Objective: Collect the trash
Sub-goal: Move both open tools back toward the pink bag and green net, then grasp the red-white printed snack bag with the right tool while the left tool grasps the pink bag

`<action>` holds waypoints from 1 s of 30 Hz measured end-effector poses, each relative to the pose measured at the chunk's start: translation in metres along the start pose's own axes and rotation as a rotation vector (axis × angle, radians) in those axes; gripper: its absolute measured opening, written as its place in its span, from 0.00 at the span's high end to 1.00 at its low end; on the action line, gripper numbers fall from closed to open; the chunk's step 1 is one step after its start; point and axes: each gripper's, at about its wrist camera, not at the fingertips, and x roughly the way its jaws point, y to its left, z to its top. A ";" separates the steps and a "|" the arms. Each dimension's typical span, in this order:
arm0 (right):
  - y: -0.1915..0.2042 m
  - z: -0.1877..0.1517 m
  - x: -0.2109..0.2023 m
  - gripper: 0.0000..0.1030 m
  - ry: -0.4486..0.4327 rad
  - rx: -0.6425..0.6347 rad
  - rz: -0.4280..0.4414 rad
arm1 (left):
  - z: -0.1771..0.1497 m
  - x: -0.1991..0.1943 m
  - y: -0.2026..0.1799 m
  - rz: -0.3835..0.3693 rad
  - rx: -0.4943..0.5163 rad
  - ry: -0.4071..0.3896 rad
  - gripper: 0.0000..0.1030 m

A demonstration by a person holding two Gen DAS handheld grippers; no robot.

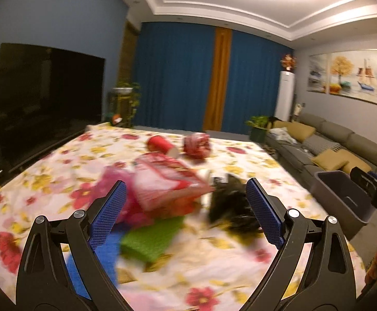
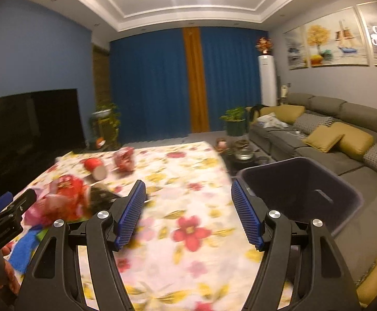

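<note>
While both grippers hover over the floral cloth (image 2: 188, 202), left gripper (image 1: 186, 194) and right gripper (image 2: 188, 197) stand open, empty. Trash pile (image 1: 162, 181) lies ahead of left gripper, blurred. Bin (image 2: 305, 189) sits just beside the table's right edge.

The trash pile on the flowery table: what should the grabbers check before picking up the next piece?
1. Left gripper open: ok.
2. Right gripper open, nothing between its pads: ok.
3. Trash ahead of left gripper, the red packet and black wrapper: ok.
4. Bin beside the table, mouth open: ok.
5. Bin contents: cannot tell.
6. Picture sharp enough to aim: not ok, blurred.
</note>
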 end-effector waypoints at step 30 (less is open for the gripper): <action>0.164 -0.010 0.054 0.34 0.088 -0.190 0.269 | 0.000 -0.017 0.099 0.152 -0.097 -0.026 0.11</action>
